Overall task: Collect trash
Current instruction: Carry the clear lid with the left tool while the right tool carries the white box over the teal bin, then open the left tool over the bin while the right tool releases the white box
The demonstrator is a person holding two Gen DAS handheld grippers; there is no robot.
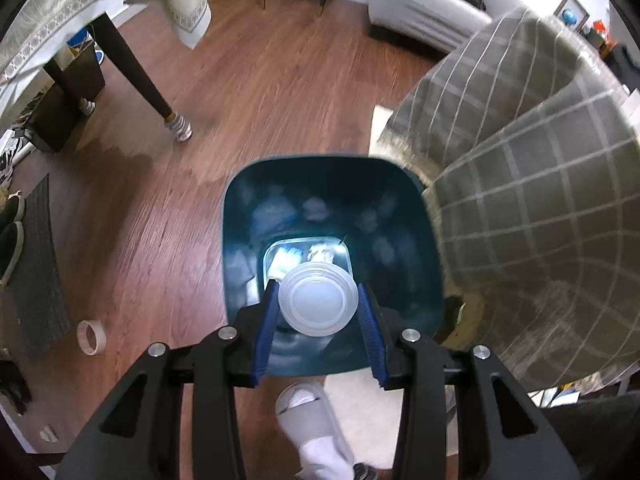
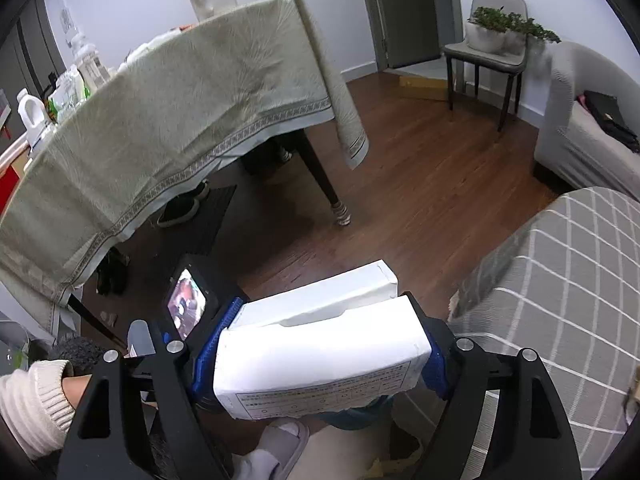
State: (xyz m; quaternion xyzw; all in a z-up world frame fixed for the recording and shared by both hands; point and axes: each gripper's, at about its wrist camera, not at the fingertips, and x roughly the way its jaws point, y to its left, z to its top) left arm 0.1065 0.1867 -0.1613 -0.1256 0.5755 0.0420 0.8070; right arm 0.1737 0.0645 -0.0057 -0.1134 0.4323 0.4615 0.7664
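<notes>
In the left wrist view a dark teal trash bin (image 1: 240, 240) stands on the wood floor, with some trash on its bottom. My left gripper (image 1: 319, 300) hangs over the bin's mouth with a clear plastic cup (image 1: 318, 298) between its blue pads; the pads stand at the cup's sides and a small gap shows, so the grip is unclear. In the right wrist view my right gripper (image 2: 320, 344) is shut on a white cardboard box (image 2: 320, 348) with an open flap, held above the floor.
A grid-patterned grey cloth covers furniture at the right (image 1: 540, 220) (image 2: 568, 288). A table with a pale cloth (image 2: 168, 120) and dark legs (image 1: 132, 72) stands at the left. A tape roll (image 1: 91, 337) lies on the floor. My slippered foot (image 1: 308, 412) is below the bin.
</notes>
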